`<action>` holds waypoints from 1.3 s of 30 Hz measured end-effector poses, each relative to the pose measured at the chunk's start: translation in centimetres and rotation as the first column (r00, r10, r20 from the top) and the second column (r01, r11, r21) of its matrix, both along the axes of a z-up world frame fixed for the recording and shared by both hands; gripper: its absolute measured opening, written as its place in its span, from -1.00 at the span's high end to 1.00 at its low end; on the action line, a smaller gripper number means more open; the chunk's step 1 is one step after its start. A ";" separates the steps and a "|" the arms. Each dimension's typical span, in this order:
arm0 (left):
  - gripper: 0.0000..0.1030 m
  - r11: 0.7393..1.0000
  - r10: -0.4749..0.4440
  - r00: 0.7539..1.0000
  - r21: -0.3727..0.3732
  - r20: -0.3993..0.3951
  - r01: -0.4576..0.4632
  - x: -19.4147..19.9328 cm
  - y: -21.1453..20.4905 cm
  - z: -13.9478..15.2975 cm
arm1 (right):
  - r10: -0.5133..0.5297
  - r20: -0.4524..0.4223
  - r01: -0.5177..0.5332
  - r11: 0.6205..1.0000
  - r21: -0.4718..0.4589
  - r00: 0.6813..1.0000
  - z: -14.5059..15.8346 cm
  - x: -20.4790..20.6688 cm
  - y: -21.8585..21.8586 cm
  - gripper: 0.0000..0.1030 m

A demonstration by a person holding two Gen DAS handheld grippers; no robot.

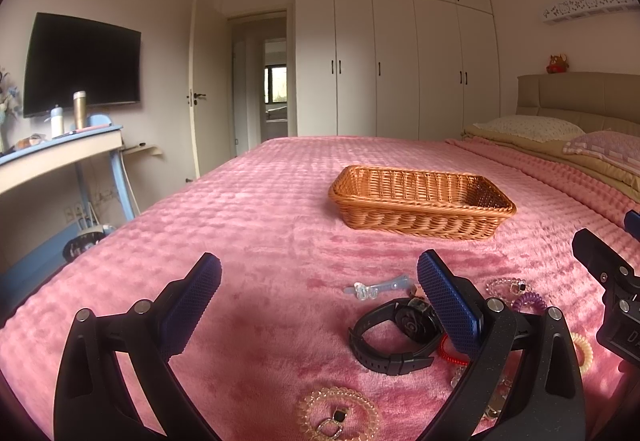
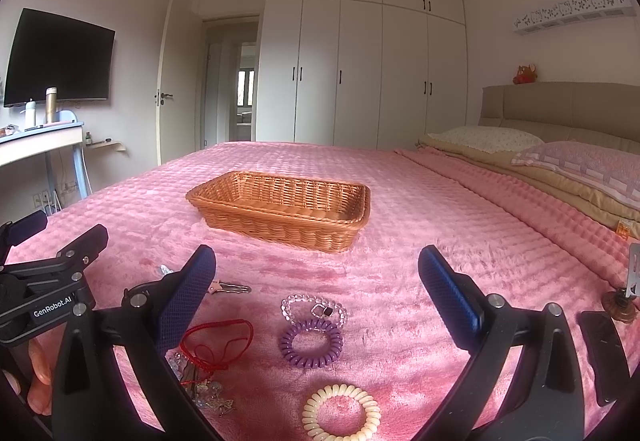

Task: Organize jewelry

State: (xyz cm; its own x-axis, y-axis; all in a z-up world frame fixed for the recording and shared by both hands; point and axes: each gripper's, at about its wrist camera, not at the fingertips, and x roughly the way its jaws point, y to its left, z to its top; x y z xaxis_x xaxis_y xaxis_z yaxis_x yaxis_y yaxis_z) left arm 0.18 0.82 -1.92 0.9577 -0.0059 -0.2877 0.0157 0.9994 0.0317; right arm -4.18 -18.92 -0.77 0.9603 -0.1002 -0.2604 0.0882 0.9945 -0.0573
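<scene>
A wicker basket (image 1: 420,219) (image 2: 280,227) sits empty on the pink bedspread. Jewelry lies in front of it. In the left wrist view I see a black watch (image 1: 394,337), a clear blue hair clip (image 1: 376,287), a gold coil tie with a ring (image 1: 338,415), a bead bracelet (image 1: 506,285) and a purple coil tie (image 1: 530,301). In the right wrist view I see the bead bracelet (image 2: 314,309), purple coil tie (image 2: 311,344), cream coil tie (image 2: 341,413) and a red cord (image 2: 216,341). My left gripper (image 1: 319,295) and right gripper (image 2: 316,285) are open and empty above them.
The bed's pillows (image 2: 520,149) and headboard lie at the right. A desk (image 1: 60,157) with bottles and a wall TV (image 1: 82,63) stand at the left. A white wardrobe (image 1: 396,53) fills the back wall. A dark phone (image 2: 606,353) lies at the right edge.
</scene>
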 end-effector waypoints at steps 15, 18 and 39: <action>-0.85 0.997 -0.018 0.999 -0.079 -0.039 0.015 0.4 1.4 0.4 | -0.021 -0.025 0.021 1.000 -0.003 0.999 -0.2 0.6 -0.3 -0.87; -0.83 0.988 -0.059 0.991 -0.150 -0.121 0.041 0.6 3.5 0.6 | -0.038 -0.058 0.038 0.999 -0.012 0.998 -0.3 0.9 -0.8 -0.87; 0.32 0.960 -0.259 0.828 -0.224 -0.497 0.166 0.4 6.3 -3.7 | 0.081 -0.440 -0.023 0.990 0.136 0.894 -3.9 -0.6 -7.6 0.11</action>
